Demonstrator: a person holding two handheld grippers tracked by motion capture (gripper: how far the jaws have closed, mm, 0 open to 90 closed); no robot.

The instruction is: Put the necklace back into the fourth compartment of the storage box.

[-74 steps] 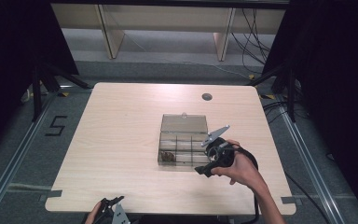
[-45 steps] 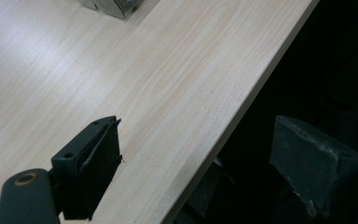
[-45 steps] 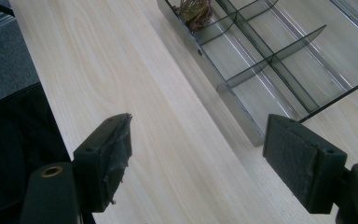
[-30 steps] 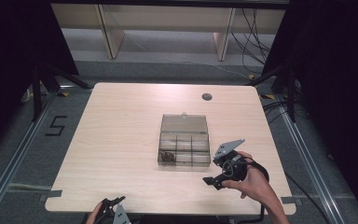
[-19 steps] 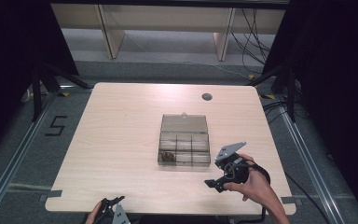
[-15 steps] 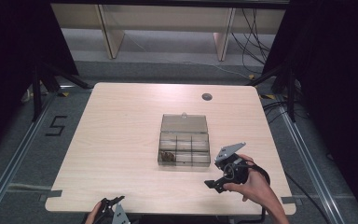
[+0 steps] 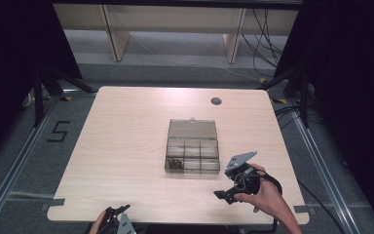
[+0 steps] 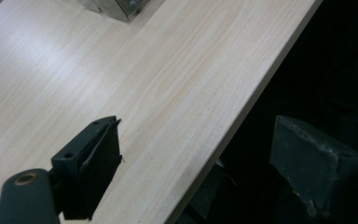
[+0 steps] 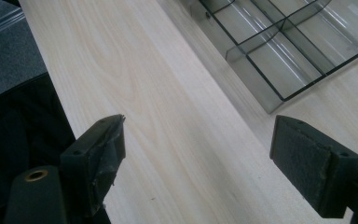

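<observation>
The right gripper [image 7: 222, 196] has drawn back from the clear compartment box [image 7: 193, 152] at mid-counter [image 7: 126, 146] toward its near edge, its fingers just spread wide and empty, suggesting its placement is done; the left gripper [image 7: 118, 219] waits open.

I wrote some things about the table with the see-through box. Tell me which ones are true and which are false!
1. The lid of the clear box is open. True.
2. The right gripper is holding something from the box. False: its jaws are wide apart with nothing between them, over bare table beside the box.
3. Something small and brown lies in one compartment of the box. True: the brown thing is in the front left one.
4. The left gripper is up by the box. False: it is at the near edge of the table, away from the box, jaws open.
5. The table is made of black metal. False: its top is pale wood.
</observation>
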